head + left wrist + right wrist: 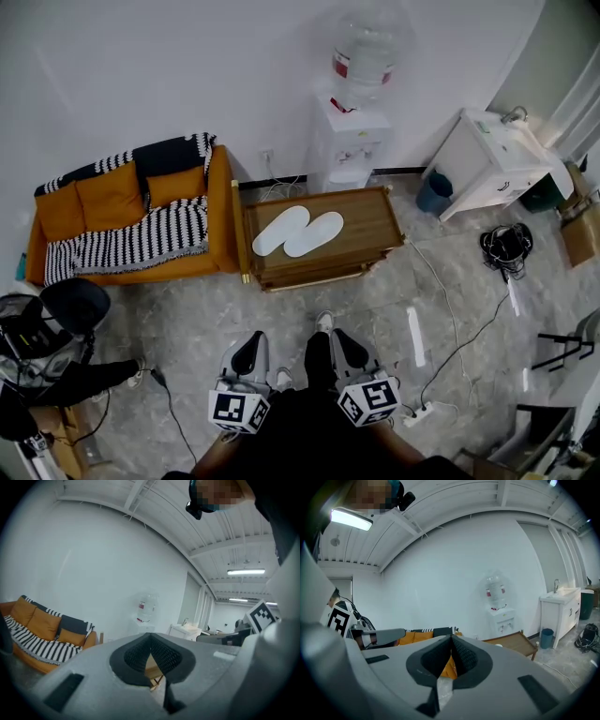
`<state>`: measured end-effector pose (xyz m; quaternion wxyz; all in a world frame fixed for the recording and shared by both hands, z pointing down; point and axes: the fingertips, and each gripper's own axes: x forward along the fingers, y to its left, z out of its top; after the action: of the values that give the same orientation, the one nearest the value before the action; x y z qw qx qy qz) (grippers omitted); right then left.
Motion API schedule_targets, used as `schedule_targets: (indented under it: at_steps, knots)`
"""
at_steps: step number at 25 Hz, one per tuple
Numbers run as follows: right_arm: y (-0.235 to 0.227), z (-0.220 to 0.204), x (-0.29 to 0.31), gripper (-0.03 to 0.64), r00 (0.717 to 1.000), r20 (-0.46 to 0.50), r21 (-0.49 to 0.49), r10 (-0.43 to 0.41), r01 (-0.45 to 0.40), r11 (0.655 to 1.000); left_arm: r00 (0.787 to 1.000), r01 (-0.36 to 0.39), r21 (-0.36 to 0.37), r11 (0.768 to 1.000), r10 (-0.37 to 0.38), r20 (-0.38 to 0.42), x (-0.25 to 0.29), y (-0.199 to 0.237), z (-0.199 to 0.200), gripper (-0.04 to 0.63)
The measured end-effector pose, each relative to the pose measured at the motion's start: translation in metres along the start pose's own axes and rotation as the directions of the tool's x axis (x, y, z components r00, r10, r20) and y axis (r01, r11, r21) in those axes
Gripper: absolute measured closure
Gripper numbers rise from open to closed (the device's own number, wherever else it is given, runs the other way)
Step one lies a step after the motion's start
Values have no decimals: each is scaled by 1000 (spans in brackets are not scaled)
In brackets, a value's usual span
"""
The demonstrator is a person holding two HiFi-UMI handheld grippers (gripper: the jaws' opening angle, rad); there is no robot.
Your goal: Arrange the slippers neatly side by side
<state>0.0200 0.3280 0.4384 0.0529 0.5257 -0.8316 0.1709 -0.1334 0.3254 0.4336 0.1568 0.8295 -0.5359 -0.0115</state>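
White flat slippers (298,232) sit paired on the low wooden worktop (370,230), seemingly done.
Left tongs (247,352) and right tongs (350,349) are closed, empty.

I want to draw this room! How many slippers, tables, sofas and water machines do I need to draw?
White slippers: 2
Wooden table: 1
Orange sofa: 1
Water dispenser: 1
Total: 5

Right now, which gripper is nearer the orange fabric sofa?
Left. The left gripper hangs below and right of the orange fabric sofa; the right gripper sits farther right, beyond the left one.
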Motion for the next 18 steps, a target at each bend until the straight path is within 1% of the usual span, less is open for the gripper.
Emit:
schedule_targets:
  at_steps: [8, 11, 14, 18]
  knots:
    - [-69, 32, 54, 604, 1000, -10, 13, 5, -5, 1000, 1000, -13, -1, 1000, 13, -11, 94, -2, 15, 583]
    - [-96, 43, 77, 604, 999, -28, 21, 22, -22, 1000, 999, -16, -18, 1000, 15, -30, 131, -5, 18, 583]
    - [-120, 56, 102, 604, 998, -42, 25, 50, -49, 998, 998, -48, -40, 998, 46, -46, 166, -3, 22, 583]
    - [-149, 72, 131, 604, 994, -49, 25, 96, -95, 995, 996, -88, -39, 995, 87, -36, 204, -7, 33, 583]
